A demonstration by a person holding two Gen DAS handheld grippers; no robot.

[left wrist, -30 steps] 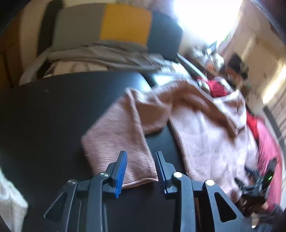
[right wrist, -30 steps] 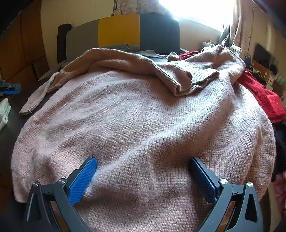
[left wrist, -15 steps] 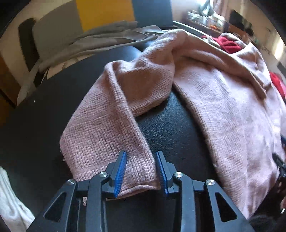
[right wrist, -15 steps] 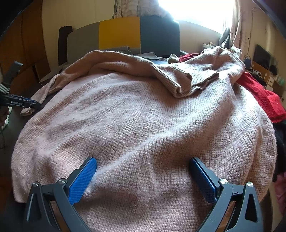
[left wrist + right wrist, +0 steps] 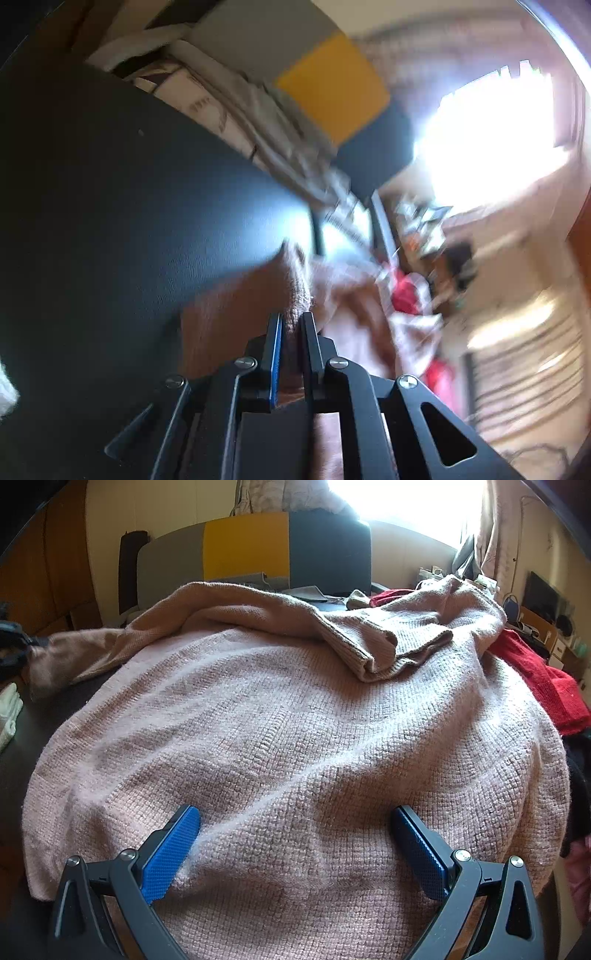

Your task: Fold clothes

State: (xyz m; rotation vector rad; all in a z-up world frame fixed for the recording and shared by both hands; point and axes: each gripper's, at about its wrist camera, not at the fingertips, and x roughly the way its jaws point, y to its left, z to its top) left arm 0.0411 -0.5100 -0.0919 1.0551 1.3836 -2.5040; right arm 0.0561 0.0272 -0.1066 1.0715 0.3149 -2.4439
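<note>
On the black table point(image 5: 22, 734), pink knit sweater point(image 5: 295, 738) spread rumpled, left gripper point(image 5: 291, 321) jaws clamped on its sleeve, right gripper point(image 5: 295, 834) jaws apart.

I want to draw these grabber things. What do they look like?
Both are black. The left gripper and the right gripper each have two angular black arms with cut-out holes, silver screws, and flat finger pads in bright blue with a bumpy texture.

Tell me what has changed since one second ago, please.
The left gripper closed on the sleeve cuff of the pink knitted sweater and is lifting it off the black table. The right gripper stayed open, resting on the sweater's body.
</note>
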